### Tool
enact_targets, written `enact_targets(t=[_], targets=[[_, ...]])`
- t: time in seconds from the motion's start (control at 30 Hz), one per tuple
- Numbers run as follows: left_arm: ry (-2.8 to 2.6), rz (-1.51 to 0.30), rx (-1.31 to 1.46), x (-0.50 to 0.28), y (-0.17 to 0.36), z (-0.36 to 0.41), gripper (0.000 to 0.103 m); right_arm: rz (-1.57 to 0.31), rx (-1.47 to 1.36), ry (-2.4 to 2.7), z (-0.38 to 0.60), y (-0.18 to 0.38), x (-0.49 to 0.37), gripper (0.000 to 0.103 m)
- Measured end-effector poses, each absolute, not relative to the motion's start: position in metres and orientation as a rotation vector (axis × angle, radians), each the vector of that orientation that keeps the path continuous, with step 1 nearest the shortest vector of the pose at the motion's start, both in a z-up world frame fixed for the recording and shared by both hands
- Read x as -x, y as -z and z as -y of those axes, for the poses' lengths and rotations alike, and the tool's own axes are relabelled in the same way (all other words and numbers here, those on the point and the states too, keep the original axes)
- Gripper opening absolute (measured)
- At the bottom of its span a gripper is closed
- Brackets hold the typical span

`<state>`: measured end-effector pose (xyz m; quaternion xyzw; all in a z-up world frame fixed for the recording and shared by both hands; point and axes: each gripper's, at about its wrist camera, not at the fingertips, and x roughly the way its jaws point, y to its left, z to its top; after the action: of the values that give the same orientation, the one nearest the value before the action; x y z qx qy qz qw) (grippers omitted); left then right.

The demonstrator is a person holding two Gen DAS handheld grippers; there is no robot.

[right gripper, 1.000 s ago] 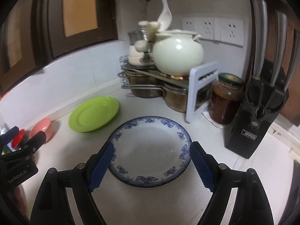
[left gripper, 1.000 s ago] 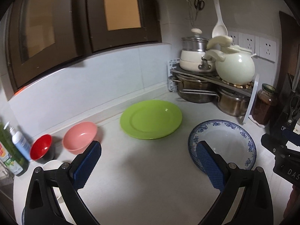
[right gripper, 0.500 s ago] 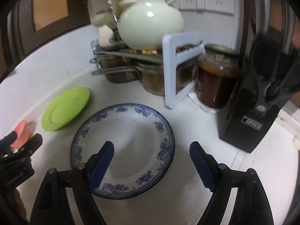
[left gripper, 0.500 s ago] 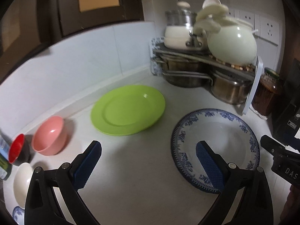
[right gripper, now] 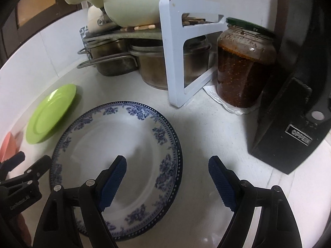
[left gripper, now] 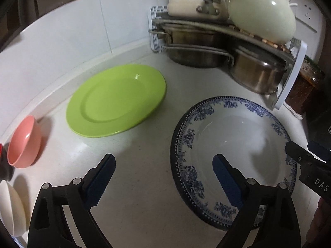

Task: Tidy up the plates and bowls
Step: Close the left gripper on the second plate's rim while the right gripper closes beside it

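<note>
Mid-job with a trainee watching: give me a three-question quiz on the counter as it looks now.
1. True or false: the green plate is stacked on the blue-patterned plate.
2. Which plate's rim do both hand-held grippers straddle? A green, B blue-patterned.
3. Fill in: the bowl nearest the green plate is ____.

Key
1. False; they lie side by side, apart.
2. B; the left hand-held gripper and right hand-held gripper are open around opposite edges.
3. Pink.

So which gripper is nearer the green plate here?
Left. The left gripper hangs open just short of the green plate, at its near edge. The right gripper is open over the blue-patterned plate, which lies between it and the green one.
</note>
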<state>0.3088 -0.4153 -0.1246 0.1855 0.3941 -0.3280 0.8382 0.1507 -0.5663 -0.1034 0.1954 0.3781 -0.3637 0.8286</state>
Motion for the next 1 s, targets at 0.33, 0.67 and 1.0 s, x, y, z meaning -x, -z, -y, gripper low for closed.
enact_targets(t=[0.33, 0.67, 1.0], targets=[[0.703, -0.889, -0.393, -0.321, 0.140, 0.432, 0.083, -0.841, -0.426, 0.766, 0.581, 0.118, -0.162, 0.069], [0.739, -0.938, -0.379, -0.325, 0.147, 0.440, 0.060, -0.875, -0.450, 0.738, 0.587, 0.126, -0.167, 0.056], [0.779, -0.971, -0.385, -0.327, 0.150, 0.447, 0.044, -0.903, -0.430, 0.735, 0.589, 0.128, -0.173, 0.044]])
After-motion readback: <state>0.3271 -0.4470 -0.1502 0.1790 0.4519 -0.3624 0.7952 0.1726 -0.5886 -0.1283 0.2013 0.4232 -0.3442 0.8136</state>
